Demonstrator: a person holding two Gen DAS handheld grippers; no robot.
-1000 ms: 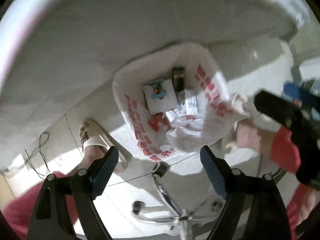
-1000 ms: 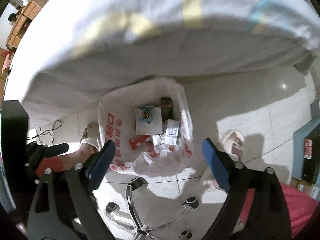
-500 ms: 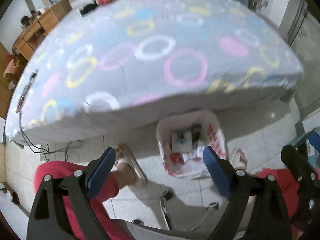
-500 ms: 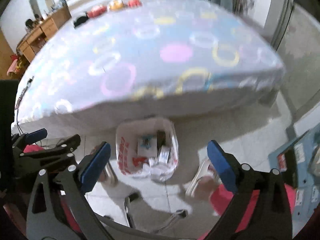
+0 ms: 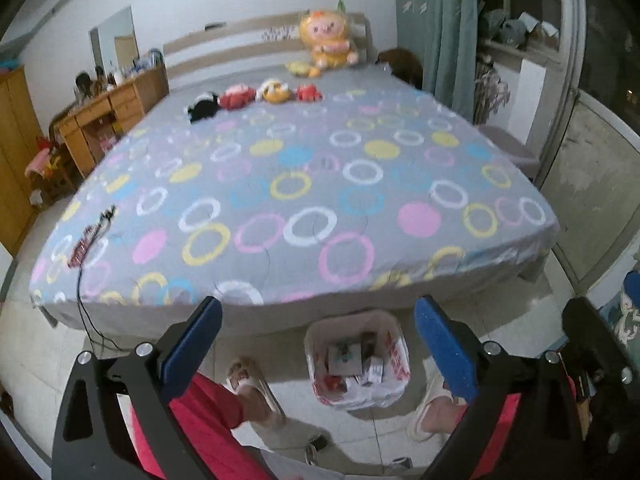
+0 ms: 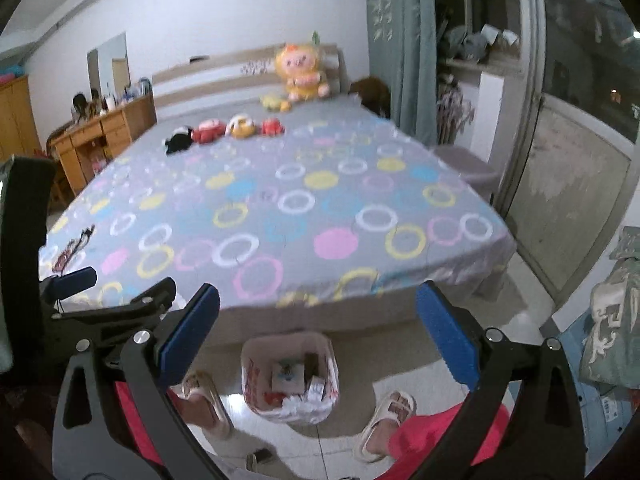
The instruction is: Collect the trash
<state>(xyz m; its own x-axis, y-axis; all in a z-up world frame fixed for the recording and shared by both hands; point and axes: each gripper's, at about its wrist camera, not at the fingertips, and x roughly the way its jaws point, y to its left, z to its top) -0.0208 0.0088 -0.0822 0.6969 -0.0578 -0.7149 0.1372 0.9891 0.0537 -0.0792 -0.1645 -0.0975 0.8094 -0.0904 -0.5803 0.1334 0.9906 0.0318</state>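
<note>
A white trash bag with red print [image 5: 400, 354] [image 6: 250, 376] stands open on the tiled floor at the foot of the bed. Inside lie a card packet [image 5: 344, 360] [image 6: 287, 374] and other wrappers. My left gripper [image 5: 318, 308] hangs well above the bag, its jaws opening with nothing between them. My right gripper [image 6: 318, 294] is at about the same height, wide open and empty. Each tool shows at the edge of the other's view. No loose trash shows on the bed.
A bed [image 5: 304, 184] with a ring-patterned grey sheet fills the middle, plush toys [image 5: 326, 46] at its head and a cable [image 5: 86, 240] on its left side. A person's sandalled feet [image 5: 252, 384] [image 6: 386, 412] flank the bag. A wooden desk [image 5: 108, 120] stands left.
Both grippers have risen from just over the bag and tilted upward, so the bag has shrunk to the bottom and the whole bed has come into view. The left jaws have widened.
</note>
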